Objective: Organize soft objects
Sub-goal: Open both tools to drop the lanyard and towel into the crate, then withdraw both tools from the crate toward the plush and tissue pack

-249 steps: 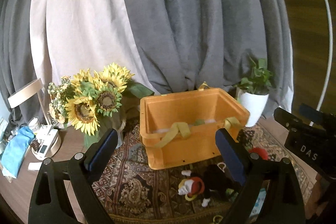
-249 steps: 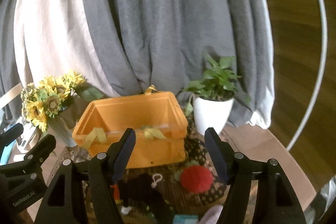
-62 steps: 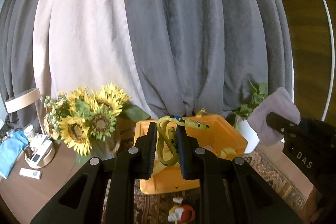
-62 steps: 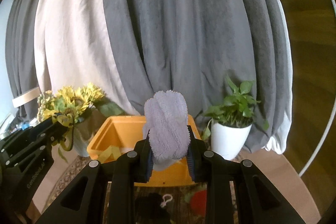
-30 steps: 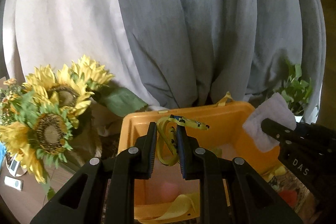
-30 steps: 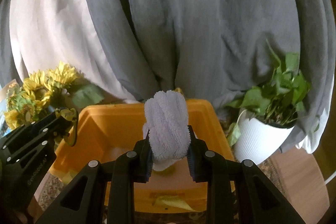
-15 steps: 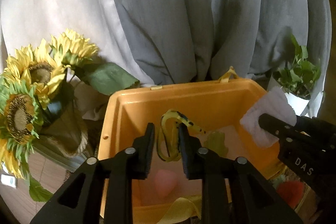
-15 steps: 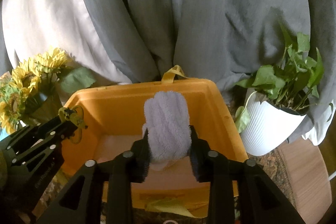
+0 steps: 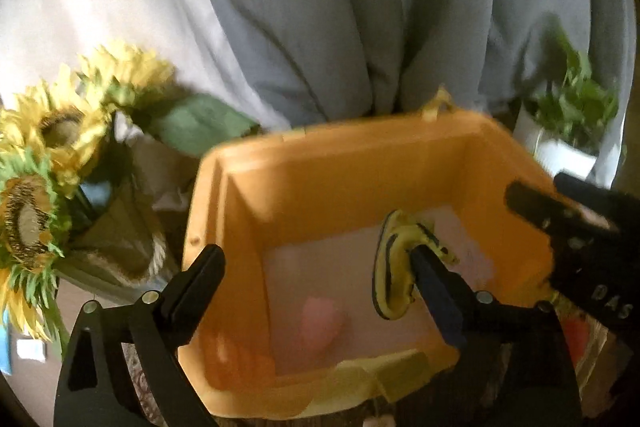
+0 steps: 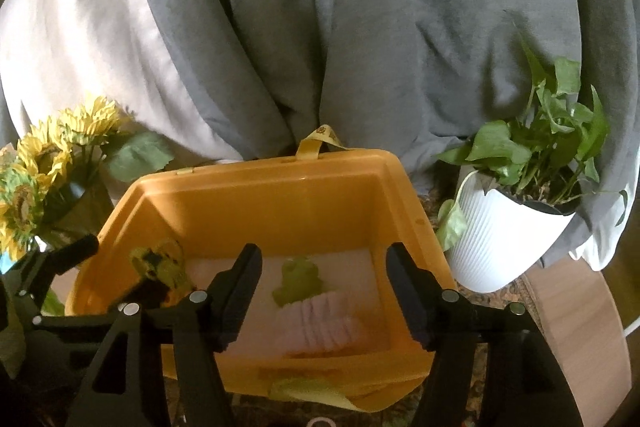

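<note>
An orange bin (image 9: 248, 227) (image 10: 256, 203) stands under both grippers. My left gripper (image 9: 316, 267) is open over the bin; a yellow and black soft toy (image 9: 394, 269) still hangs at its right finger, also showing in the right wrist view (image 10: 160, 267). My right gripper (image 10: 320, 267) is open and empty above the bin. A lilac fluffy cloth (image 10: 320, 323) lies on the bin floor beside a green soft toy (image 10: 298, 281). A pink soft item (image 9: 322, 321) lies in the bin too.
A sunflower bouquet (image 9: 48, 155) (image 10: 36, 179) stands left of the bin. A white potted plant (image 10: 512, 227) (image 9: 568, 131) stands to its right. Grey and white curtains (image 10: 320, 27) hang behind. A patterned rug and a red item (image 9: 576, 335) lie at the right.
Both grippers have opened over the bin. The lilac cloth dropped from the right gripper onto the bin floor. The yellow toy slipped to the left gripper's right finger.
</note>
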A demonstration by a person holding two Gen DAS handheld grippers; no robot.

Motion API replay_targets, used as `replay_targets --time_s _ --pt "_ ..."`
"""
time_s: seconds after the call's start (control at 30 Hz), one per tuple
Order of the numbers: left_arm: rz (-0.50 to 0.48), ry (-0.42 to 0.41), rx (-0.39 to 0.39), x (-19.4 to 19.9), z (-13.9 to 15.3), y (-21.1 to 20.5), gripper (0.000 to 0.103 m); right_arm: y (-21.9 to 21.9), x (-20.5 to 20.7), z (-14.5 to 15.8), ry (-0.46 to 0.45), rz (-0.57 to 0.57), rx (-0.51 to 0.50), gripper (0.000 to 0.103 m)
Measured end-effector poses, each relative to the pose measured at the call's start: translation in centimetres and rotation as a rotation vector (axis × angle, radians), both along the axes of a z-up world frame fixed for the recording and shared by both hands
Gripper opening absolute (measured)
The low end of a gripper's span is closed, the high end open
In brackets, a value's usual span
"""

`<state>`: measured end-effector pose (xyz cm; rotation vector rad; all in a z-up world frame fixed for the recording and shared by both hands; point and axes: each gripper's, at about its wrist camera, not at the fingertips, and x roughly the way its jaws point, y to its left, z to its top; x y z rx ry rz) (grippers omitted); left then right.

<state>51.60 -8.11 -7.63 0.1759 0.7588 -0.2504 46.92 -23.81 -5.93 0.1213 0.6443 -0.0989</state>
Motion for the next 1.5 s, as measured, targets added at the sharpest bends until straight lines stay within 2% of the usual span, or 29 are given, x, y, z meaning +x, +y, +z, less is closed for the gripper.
replay_targets --time_s 0.1,0.2,0.3,0.4,0.53,0.7,0.8,0.9,1.0,1.07,1.1,1.17,1.3,1.33,1.4,1.43,1.47,1.5 --pt "0.009 0.106 0.006 1.3 -0.3 -0.1 0.096 0.1 -0.2 0.2 -0.005 -0.006 -0.003 0.065" --pt "-0.031 0.137 0.052 1.8 -0.4 -1.1 0.098 0.2 -0.3 0.5 -0.014 -0.006 -0.009 0.065" --pt "-0.008 0.179 0.106 2.6 -0.7 -1.6 0.099 0.2 -0.2 0.8 -0.006 -0.029 -0.034 0.065" --pt "-0.021 0.296 0.091 4.0 -1.3 -1.8 0.099 -0.2 0.5 0.8 0.036 -0.065 -0.045 0.065" --pt "-0.073 0.425 0.082 5.4 -2.3 -2.5 0.099 -1.2 1.5 0.4 0.089 -0.073 0.007 0.065" --pt "-0.088 0.456 0.171 6.7 -2.4 -3.4 0.098 -1.2 2.6 -0.1 0.14 -0.089 -0.003 0.065" --pt "-0.121 0.504 0.225 7.6 -2.3 -4.1 0.098 -1.0 3.4 -0.3 0.176 -0.093 -0.025 0.065" --pt "-0.146 0.497 0.35 8.4 -2.0 -5.2 0.099 -1.0 4.0 -0.4 0.191 -0.089 -0.025 0.065" --pt "-0.184 0.526 0.419 8.5 -1.7 -5.8 0.099 -0.9 4.7 -0.3 0.206 -0.091 -0.044 0.065" --pt "-0.194 0.589 0.406 9.0 -1.4 -5.9 0.098 -0.9 4.9 -0.1 0.206 -0.093 -0.046 0.065" --pt "-0.206 0.645 0.374 9.2 -1.1 -5.8 0.098 -0.9 5.0 0.1 0.207 -0.096 -0.049 0.065" --pt "-0.208 0.691 0.355 9.3 -0.7 -5.6 0.099 -0.9 5.1 0.5 0.2 -0.099 -0.043 0.065" --pt "-0.199 0.71 0.345 9.3 0.1 -5.2 0.098 -0.8 5.3 1.6 0.186 -0.094 -0.058 0.065" --pt "-0.187 0.681 0.35 9.3 0.6 -4.9 0.098 -0.8 5.4 1.9 0.181 -0.095 -0.063 0.065" --pt "-0.187 0.61 0.391 9.0 0.8 -5.2 0.103 -0.8 5.3 2.4 0.168 -0.098 -0.069 0.065" --pt "-0.169 0.596 0.445 8.9 0.4 -5.2 0.101 -0.7 5.3 2.6 0.164 -0.098 -0.077 0.065" --pt "-0.132 0.602 0.475 8.9 0.1 -4.9 0.095 -0.6 5.2 2.7 0.164 -0.096 -0.084 0.065" --pt "-0.129 0.611 0.452 9.0 0.1 -4.8 0.095 -0.4 5.3 2.6 0.167 -0.092 -0.095 0.065"
